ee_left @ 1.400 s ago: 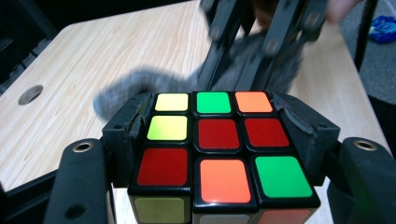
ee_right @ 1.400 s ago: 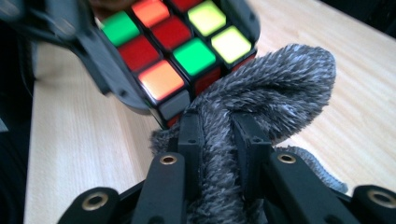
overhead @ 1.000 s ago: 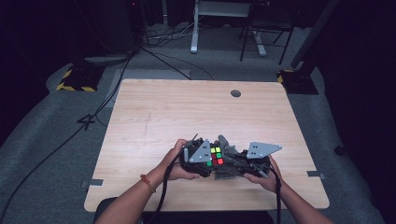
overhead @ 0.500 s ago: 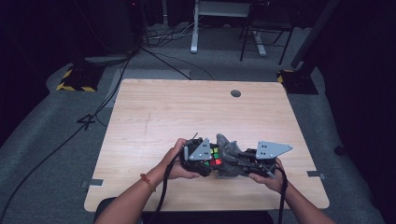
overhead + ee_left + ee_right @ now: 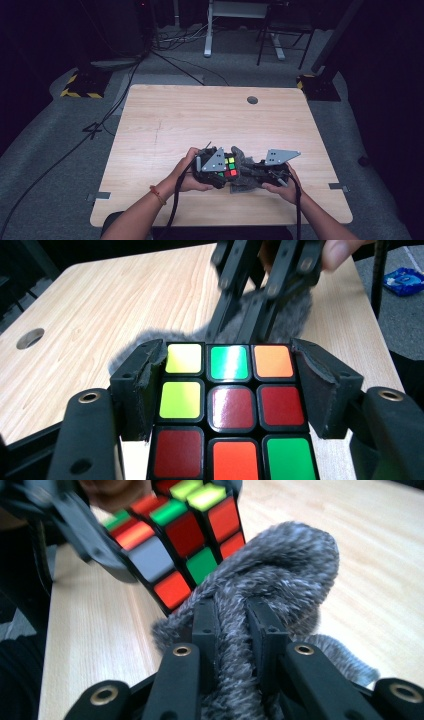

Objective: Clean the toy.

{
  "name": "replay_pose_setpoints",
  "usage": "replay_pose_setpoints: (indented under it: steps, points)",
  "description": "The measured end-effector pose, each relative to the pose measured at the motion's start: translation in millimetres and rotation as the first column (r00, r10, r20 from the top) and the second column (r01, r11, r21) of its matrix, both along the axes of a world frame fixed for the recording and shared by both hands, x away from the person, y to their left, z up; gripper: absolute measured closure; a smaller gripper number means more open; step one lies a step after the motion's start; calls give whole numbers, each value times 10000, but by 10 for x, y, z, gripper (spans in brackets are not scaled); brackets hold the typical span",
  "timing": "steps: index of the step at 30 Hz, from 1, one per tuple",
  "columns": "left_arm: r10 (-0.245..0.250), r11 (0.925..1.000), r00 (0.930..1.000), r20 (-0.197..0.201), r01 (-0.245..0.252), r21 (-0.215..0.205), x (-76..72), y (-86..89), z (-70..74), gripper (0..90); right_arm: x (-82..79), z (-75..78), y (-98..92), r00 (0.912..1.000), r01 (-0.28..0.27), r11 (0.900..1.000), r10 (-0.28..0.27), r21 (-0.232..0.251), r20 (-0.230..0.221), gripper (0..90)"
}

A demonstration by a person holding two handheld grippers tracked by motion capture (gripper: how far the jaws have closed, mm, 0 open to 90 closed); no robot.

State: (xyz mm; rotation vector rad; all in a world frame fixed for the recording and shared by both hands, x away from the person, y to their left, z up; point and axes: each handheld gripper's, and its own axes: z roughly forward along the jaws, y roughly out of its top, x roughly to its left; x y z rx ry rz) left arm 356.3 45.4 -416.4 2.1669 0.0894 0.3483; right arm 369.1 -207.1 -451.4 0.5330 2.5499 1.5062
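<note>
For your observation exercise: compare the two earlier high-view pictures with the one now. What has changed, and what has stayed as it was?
Only a small shift: the right gripper, shut on the grey cloth, has tilted a little, its grey plate swinging to the right. The cloth stays pressed against the cube. The left gripper stays clamped on the cube at the same spot over the table.

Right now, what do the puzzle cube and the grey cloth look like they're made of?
Puzzle cube: hard black plastic with glossy coloured tiles, going by the glare on the green one. Grey cloth: soft, fuzzy fabric, perhaps chenille or microfibre; its nap looks shaggy and it bunches between the right tool's jaws.
</note>
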Motion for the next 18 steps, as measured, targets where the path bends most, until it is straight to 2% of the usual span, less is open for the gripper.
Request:
replay_pose_setpoints:
  steps: [2,4,5,7,9,10,12,15,18]
  points:
    - [-16,10000,10000,45,16,-3,-12,-8,3,340,11,-37,24,9999,1,9997,-5,-227,-148,766]
    - [-136,9997,9999,98,138,-196,-19,1,31,341,30,-92,58,9997,54,9972,-71,-751,-222,766]
    - [-154,9995,9998,90,156,-276,-25,5,42,341,34,-120,65,9990,8,9972,-41,-753,-439,766]
    - [-131,9994,9999,99,134,-311,-33,7,49,341,35,-174,101,9983,-125,9951,69,-982,-571,766]
    - [-162,9994,9998,72,164,-299,-22,14,38,341,24,-181,119,9976,-314,9963,264,-801,-635,766]
    - [-152,9992,9999,-8,151,-361,-15,23,30,340,16,-158,117,9967,-487,9977,455,-473,-677,768]
    - [-191,9988,9997,-156,184,-446,10,47,30,340,6,-121,98,9973,-514,9979,492,-391,-541,769]
    - [-54,10000,9999,-111,53,-71,19,32,-26,338,17,-90,28,9963,-527,9984,541,216,-664,771]
    - [-173,9997,9997,-156,176,160,19,3,-68,339,-7,-49,25,9971,-578,9979,591,274,-482,776]
